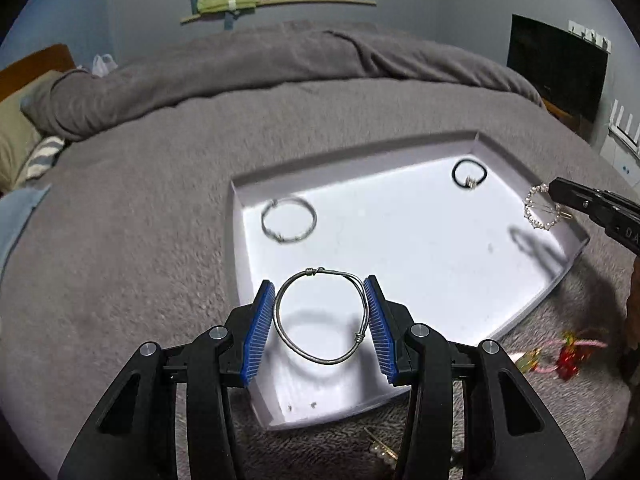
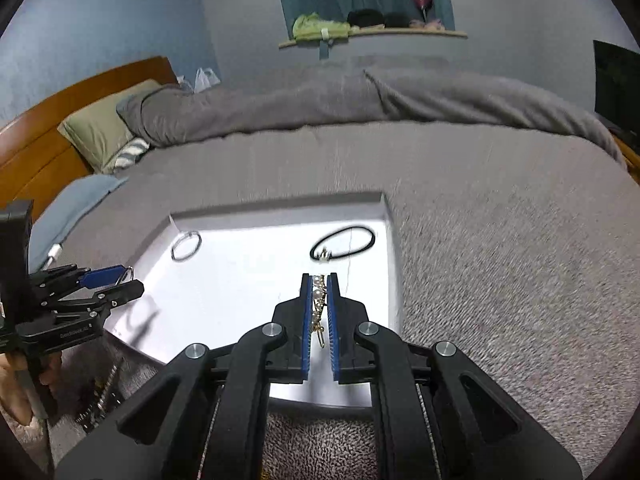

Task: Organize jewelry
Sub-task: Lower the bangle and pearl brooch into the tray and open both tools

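A white shallow tray [image 1: 352, 151] lies on the grey bedspread. My left gripper [image 1: 320, 284] hovers over the tray's near left part, shut on a silver wire bangle [image 1: 362, 300] that its blue pads press from both sides. My right gripper [image 2: 319, 278] is shut on a pearl hair clip [image 2: 318, 294] above the tray's right side. In the left wrist view that pearl clip [image 1: 541, 209] hangs from the right gripper [image 1: 556, 192] at the tray's right rim. Inside the tray lie a second silver bangle [image 1: 288, 220] and a black hair tie [image 1: 469, 175].
Loose red and pink jewelry [image 1: 568, 356] and a pearl pin [image 1: 382, 448] lie on the blanket in front of the tray. A dark chain-like piece [image 2: 100, 400] lies near the holding hand [image 2: 16, 396]. Pillows and a wooden headboard [image 2: 48, 148] are at far left.
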A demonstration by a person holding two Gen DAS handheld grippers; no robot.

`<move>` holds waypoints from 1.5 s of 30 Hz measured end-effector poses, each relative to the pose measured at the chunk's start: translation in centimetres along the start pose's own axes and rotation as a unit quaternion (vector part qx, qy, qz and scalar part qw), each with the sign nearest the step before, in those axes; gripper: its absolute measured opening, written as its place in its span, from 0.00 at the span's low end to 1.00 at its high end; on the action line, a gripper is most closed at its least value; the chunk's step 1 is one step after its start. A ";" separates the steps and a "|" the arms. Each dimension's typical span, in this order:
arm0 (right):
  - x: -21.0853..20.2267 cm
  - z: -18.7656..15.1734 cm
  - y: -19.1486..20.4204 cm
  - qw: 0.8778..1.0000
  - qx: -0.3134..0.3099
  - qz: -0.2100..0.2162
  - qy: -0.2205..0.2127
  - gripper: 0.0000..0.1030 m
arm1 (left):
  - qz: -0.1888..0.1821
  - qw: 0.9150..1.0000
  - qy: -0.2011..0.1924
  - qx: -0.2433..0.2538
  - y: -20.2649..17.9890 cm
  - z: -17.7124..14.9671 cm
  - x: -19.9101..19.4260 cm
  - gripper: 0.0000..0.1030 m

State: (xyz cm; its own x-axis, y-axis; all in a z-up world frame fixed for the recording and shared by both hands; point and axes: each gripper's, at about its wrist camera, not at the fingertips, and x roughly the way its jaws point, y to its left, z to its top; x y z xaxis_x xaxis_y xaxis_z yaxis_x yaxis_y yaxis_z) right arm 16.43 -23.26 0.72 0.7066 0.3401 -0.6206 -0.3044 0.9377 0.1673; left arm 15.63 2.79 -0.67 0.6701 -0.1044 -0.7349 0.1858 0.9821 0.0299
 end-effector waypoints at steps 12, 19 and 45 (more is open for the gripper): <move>0.9 -1.5 0.0 0.999 -0.004 -0.028 0.035 0.07 | -0.016 1.000 0.015 0.014 0.3 -1.7 0.5 0.46; 1.0 -1.8 0.1 0.998 -0.013 -0.042 0.035 0.07 | -0.014 1.000 0.016 0.013 0.3 -1.8 0.5 0.46; 0.1 -1.8 0.1 0.999 -0.011 -0.048 0.013 0.17 | -0.014 1.000 0.014 0.013 0.2 -1.9 0.3 0.46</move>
State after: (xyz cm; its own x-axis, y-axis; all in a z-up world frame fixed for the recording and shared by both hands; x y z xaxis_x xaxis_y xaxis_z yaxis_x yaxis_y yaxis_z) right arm 15.33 -23.24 -0.66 0.7163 0.2455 -0.6532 -0.2490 0.9644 0.0893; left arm 14.55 3.25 -2.15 0.6440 -0.1262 -0.7546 0.2227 0.9745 0.0271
